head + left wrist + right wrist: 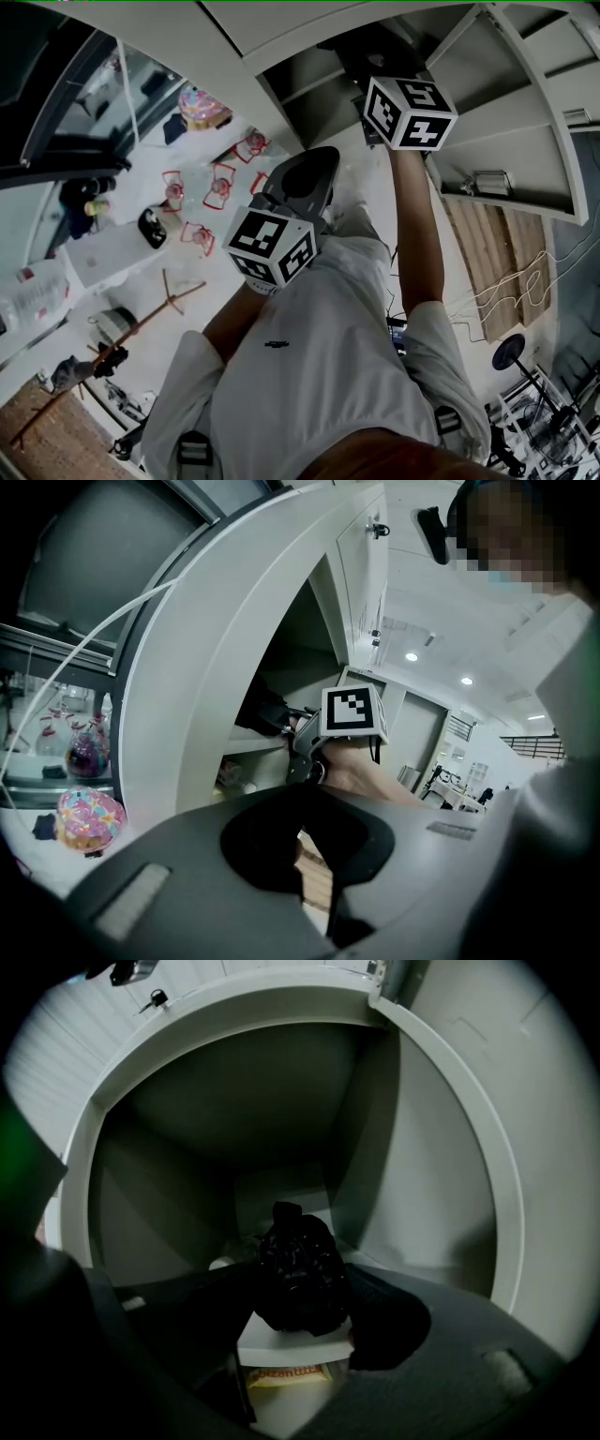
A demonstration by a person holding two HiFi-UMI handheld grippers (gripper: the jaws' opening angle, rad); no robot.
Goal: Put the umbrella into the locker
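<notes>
The right tongs (302, 1290) grasp a folded black fabric umbrella (295, 1260) inside the open white locker (422, 1166), just above its shelf (291, 1342); seemingly only release remains. The left tongs (302, 803) are clenched, empty, outside.

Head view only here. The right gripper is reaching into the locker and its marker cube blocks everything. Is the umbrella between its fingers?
Observer: Yes. The right gripper view shows the black folded umbrella between the fingers of the right gripper, and both press on its sides.
Operator: Shelf under it?
Observer: A white shelf sits just under its lower end. I can't tell whether they touch.
Operator: Left side?
Observer: The left gripper has its fingers together, with nothing between them.
</notes>
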